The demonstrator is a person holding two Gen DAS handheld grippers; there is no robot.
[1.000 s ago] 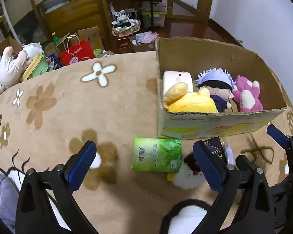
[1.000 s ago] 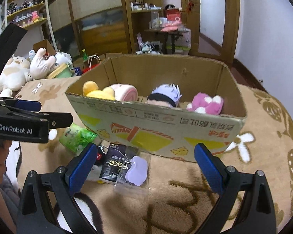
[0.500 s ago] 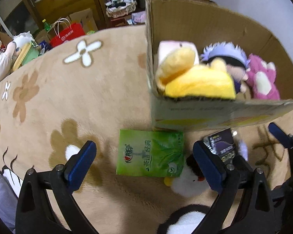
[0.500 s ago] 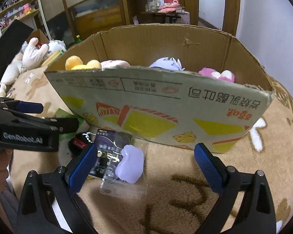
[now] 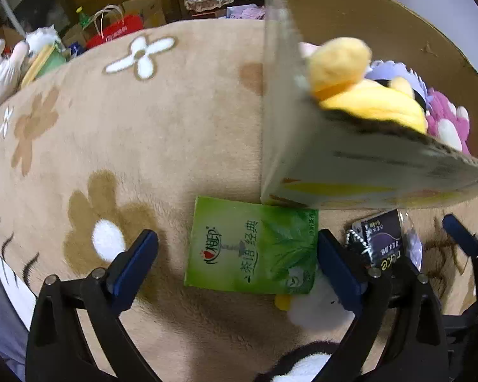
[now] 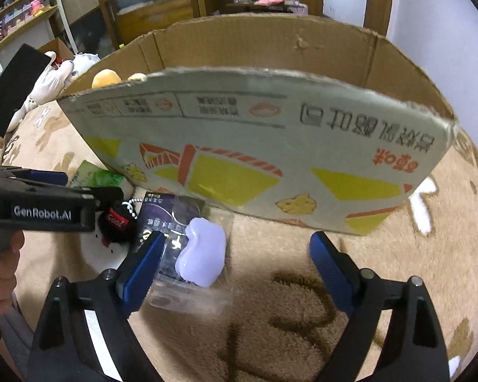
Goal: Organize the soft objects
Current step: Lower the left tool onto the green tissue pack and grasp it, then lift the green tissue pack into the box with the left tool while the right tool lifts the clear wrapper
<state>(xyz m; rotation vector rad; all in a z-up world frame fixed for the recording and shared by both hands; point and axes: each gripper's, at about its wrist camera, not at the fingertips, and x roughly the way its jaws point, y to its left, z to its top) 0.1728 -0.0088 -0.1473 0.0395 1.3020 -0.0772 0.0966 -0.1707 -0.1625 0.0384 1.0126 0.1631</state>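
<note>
Cardboard box (image 5: pixel 350 172), flat glossy green packet (image 5: pixel 251 248), plush blanket (image 5: pixel 143 133)

Both views are evenly lit by soft indoor light from above, moderately bright, with a warm cast on the beige blanket (image 5: pixel 162 133). Shadows are faint and short, darkest under the cardboard box (image 6: pixel 271 146) and beside the green packet (image 5: pixel 251 248). The box's near wall is smeared by motion blur in the left wrist view, its print unreadable. In the right wrist view, glare glints off the clear plastic wrapper (image 6: pixel 191 254). Fisheye distortion bends straight edges strongly, and black vignetting fills the frame corners.
</note>
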